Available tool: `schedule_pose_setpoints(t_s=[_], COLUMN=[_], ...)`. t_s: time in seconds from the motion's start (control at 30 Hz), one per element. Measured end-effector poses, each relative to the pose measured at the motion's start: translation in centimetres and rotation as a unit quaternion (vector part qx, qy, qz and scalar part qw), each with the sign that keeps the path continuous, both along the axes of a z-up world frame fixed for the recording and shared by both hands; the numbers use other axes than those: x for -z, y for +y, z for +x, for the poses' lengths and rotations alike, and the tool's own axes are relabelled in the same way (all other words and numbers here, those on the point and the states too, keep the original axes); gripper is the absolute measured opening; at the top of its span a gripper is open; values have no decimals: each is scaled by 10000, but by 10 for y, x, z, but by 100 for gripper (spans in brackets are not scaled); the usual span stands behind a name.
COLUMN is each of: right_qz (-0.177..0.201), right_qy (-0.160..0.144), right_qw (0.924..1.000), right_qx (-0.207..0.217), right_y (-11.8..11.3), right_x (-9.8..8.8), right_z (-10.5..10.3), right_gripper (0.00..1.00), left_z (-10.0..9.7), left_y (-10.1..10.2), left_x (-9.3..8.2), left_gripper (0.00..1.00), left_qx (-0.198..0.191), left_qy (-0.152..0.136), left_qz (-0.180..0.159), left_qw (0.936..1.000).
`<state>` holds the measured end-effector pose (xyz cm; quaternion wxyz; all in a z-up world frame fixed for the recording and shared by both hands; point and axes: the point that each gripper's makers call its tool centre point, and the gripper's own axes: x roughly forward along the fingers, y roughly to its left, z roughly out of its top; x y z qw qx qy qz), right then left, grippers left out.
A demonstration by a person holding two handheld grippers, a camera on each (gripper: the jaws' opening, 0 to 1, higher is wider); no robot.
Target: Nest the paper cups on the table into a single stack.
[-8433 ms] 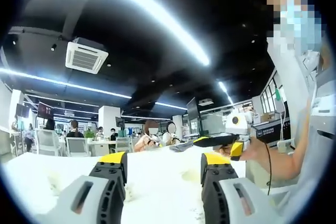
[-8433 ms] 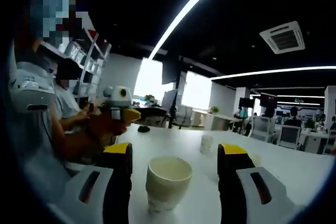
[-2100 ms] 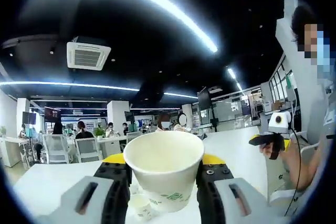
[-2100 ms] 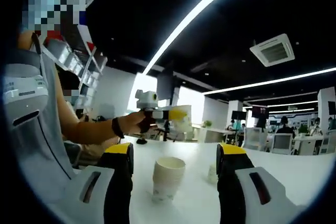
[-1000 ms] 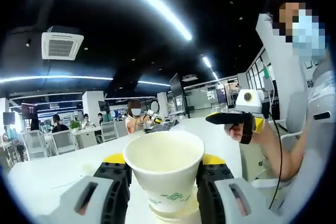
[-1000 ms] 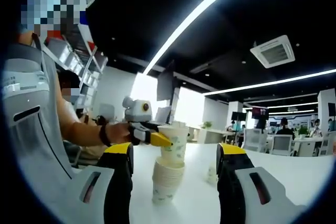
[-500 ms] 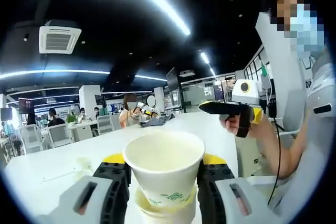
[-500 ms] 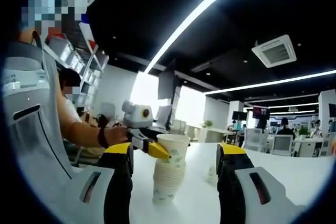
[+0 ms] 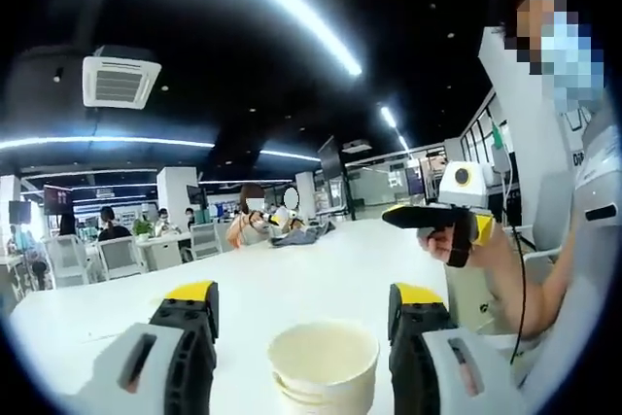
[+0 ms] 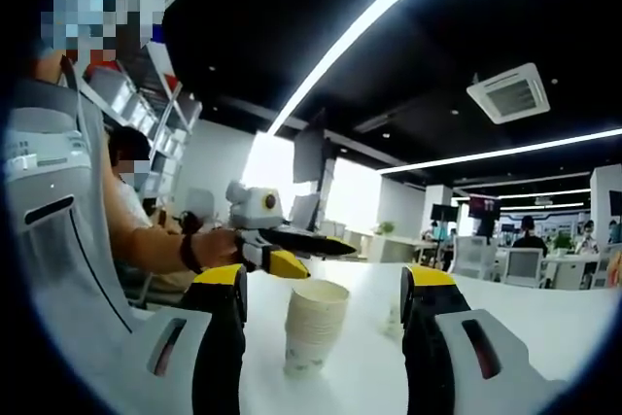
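Cup stack (image 9: 324, 368) stands between parted left tongs (image 9: 301, 313).

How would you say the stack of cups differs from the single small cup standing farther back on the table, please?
The stack of cups is several cups nested, while the single cup stands alone. The stack sits between the right gripper's jaws; the single cup is partly hidden behind one jaw. The stack looks taller and nearer; the single cup looks small and farther off. Both are pale paper cups, upright on the white table.
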<state>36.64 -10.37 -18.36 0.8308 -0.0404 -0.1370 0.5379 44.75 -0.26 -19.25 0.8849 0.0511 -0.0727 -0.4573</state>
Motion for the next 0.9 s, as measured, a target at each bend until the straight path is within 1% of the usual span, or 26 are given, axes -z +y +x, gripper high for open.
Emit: schedule_pose_setpoints(t_s=[0.07, 0.13, 0.17, 0.27, 0.37, 0.47, 0.6, 0.67, 0.7, 0.73, 0.77, 0.83, 0.9], right_qz=[-50, -161, -191, -189, -120, -68, -30, 30, 65, 78, 77, 98, 160], right_qy=[20, 99, 124, 197, 255, 266, 518, 652, 714, 757, 783, 842, 918], right_qw=[10000, 9998, 9997, 9996, 9995, 9994, 9971, 9956, 9946, 9939, 9934, 9919, 9902], right_qx=[2, 11, 14, 29, 146, 221, 557, 679, 746, 800, 836, 943, 1037], right_y=[2, 5, 5, 6, 5, 4, -2, -5, -7, -9, -9, -13, -18], right_x=[5, 13, 15, 19, 19, 17, 25, 28, 28, 29, 29, 29, 28], right_z=[2, 7, 9, 14, 22, 27, 46, 56, 62, 67, 70, 80, 90], right_gripper=[67, 67, 67, 68, 68, 67, 68, 67, 67, 67, 67, 68, 68], left_z=[-3, -8, -10, -11, -7, -5, 3, 8, 10, 10, 10, 10, 9], left_y=[4, 6, 8, 15, 26, 38, 57, 68, 75, 79, 85, 91, 95], left_x=[1, 8, 10, 8, 3, 1, 3, 1, -3, -5, -10, -16, -19], left_gripper=[72, 68, 67, 68, 72, 72, 70, 69, 69, 68, 68, 67, 66], left_qx=[32, 87, 81, -23, -193, -210, -436, -646, -729, -751, -785, -753, -701], left_qy=[49, 174, 171, 109, 122, 127, 7, -186, -300, -318, -357, -369, -413], left_qz=[-57, -7, -20, -201, -451, -516, -427, -320, -358, -422, -577, -828, -932], left_qw=[10000, 9998, 9998, 9997, 9987, 9984, 9981, 9972, 9962, 9958, 9946, 9930, 9923])
